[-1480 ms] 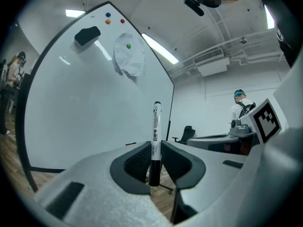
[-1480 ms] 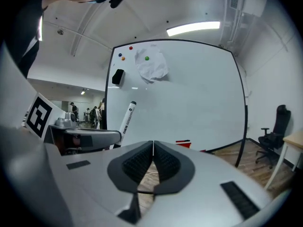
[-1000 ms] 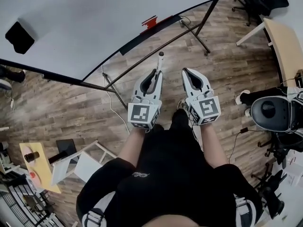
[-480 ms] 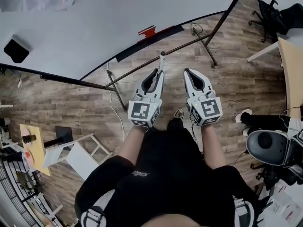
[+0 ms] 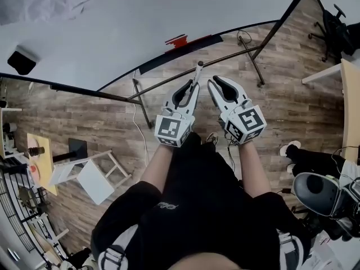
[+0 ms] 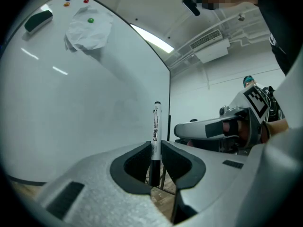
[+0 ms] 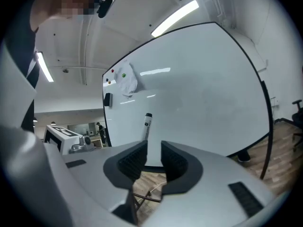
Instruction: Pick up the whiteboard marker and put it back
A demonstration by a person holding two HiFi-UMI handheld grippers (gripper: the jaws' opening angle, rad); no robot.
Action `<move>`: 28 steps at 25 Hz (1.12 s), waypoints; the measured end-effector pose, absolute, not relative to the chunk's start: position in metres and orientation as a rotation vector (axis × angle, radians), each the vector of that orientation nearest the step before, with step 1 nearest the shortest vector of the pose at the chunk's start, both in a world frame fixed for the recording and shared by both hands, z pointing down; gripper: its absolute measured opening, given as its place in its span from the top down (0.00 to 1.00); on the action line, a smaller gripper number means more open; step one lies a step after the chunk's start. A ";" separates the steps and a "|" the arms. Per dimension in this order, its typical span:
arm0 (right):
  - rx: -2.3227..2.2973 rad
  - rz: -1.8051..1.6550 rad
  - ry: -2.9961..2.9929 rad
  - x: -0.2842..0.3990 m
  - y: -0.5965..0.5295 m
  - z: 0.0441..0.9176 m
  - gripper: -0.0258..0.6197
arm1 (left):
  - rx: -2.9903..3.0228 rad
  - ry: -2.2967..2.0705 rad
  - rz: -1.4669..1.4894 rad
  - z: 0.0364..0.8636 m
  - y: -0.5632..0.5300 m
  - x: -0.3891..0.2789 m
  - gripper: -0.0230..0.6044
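Observation:
A white whiteboard marker (image 6: 155, 125) with a black cap stands upright between the pads of my left gripper (image 6: 155, 151), which is shut on its lower part. In the head view the marker (image 5: 197, 73) sticks out past my left gripper (image 5: 189, 89) toward the whiteboard's black tray (image 5: 185, 48). My right gripper (image 5: 215, 84) is close beside it on the right, angled toward it. Its jaws are opening, and the right gripper view shows nothing between them (image 7: 153, 156); the marker (image 7: 147, 123) shows beyond the gap.
The large whiteboard (image 5: 112, 32) on a black stand fills the far side. It carries a black eraser (image 6: 39, 20), a crumpled paper (image 6: 90, 28) and coloured magnets. A red thing (image 5: 177, 40) lies on the tray. Office chairs (image 5: 337, 21) and a desk stand to the right.
Both grippers have moved closer to the whiteboard's tray with the marker still held. The right gripper has turned toward the left one and its jaws have parted.

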State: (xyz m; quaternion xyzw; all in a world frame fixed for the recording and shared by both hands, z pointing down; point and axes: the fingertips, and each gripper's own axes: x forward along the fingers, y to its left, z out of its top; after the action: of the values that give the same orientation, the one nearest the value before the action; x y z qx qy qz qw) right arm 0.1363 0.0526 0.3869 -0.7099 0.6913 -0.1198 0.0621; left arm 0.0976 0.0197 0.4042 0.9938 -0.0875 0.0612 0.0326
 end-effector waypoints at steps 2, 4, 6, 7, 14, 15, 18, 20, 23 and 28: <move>-2.088 -0.392 2.098 0.138 0.038 0.387 0.79 | 3.081 -0.240 0.172 0.407 0.016 0.103 0.86; -2.055 -0.415 2.076 0.142 0.023 0.387 0.80 | 3.092 -0.229 0.156 0.413 0.007 0.107 0.86; -2.049 -0.426 2.098 0.141 0.008 0.388 0.79 | 3.085 -0.236 0.143 0.418 -0.006 0.107 0.86; -2.043 -0.429 2.126 0.139 0.000 0.388 0.79 | 3.080 -0.238 0.131 0.418 -0.011 0.107 0.86; -1.981 -0.504 2.198 0.137 -0.048 0.395 0.75 | 3.091 -0.146 0.087 0.420 -0.040 0.113 0.86; -1.979 -0.505 2.206 0.137 -0.054 0.396 0.76 | 3.086 -0.153 0.084 0.420 -0.046 0.114 0.86; -1.979 -0.502 2.218 0.137 -0.071 0.396 0.79 | 3.089 -0.142 0.085 0.423 -0.059 0.117 0.86; -2.010 -0.500 2.236 0.136 -0.082 0.400 0.81 | 3.101 -0.128 0.098 0.426 -0.064 0.118 0.86; -2.067 -0.505 2.261 0.135 -0.091 0.405 0.86 | 3.095 -0.131 0.108 0.432 -0.072 0.119 0.86; -2.149 -0.499 2.296 0.132 -0.108 0.408 0.86 | 3.094 -0.153 0.126 0.438 -0.093 0.120 0.86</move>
State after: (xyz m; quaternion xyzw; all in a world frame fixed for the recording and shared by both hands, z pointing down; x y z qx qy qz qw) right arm 0.1315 -0.1082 0.4080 -0.6747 0.7209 -0.1568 -0.0213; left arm 0.1203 -0.0931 0.4382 0.9977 -0.0493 0.0406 0.0207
